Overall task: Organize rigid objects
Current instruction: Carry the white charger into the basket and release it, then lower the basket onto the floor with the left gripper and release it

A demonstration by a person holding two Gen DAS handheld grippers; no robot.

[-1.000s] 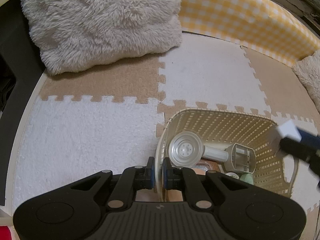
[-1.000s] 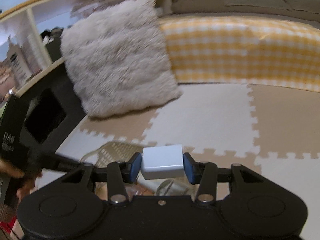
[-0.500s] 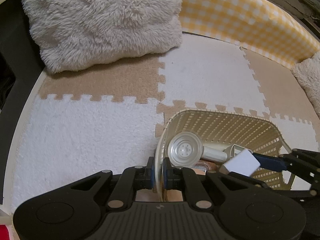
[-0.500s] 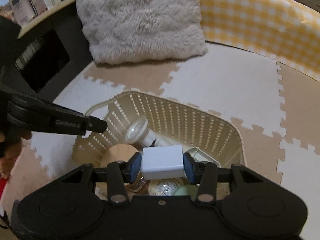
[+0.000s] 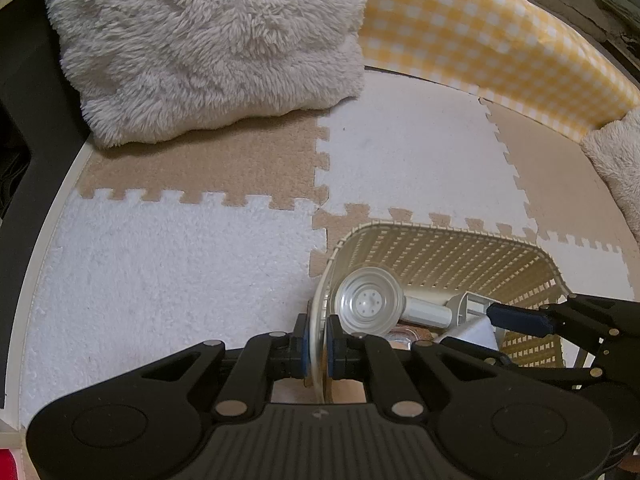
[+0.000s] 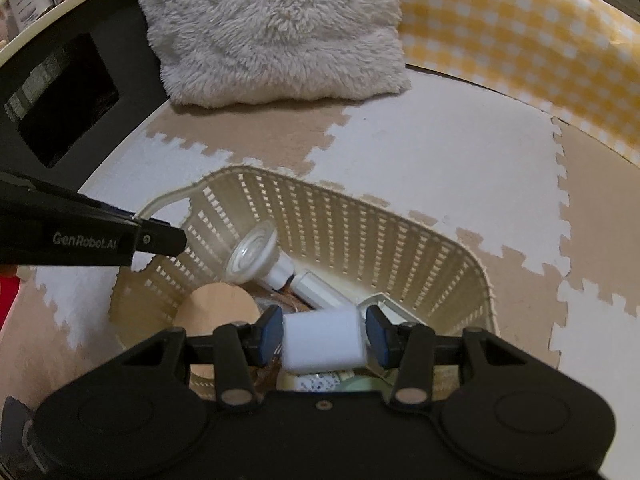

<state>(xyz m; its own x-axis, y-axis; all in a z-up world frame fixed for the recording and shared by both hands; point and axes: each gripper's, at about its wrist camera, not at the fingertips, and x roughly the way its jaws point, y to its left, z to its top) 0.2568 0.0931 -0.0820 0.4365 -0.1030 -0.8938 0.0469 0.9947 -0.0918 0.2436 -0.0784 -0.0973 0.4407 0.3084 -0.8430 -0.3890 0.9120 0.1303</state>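
Pinching, left gripper [image 5: 318, 350]: pressed together on the basket [image 5: 440, 248] rim's near-left corner.
Right gripper [image 6: 322, 334]: jaws just opening, pads off the white block [image 6: 322, 340], blurred, above the basket's contents.

A cream lattice basket [image 6: 400, 240] of smooth plastic is seen on matt, nubbly foam mats [image 5: 168, 264]. A shaggy plush cushion [image 5: 208, 40] (long-piled) is shown behind.

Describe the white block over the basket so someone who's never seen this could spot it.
Find the cream slotted basket on the foam floor mats. Just above its near side, the white block sits between the right gripper's blue pads. It is the only plain, boxy white piece there.
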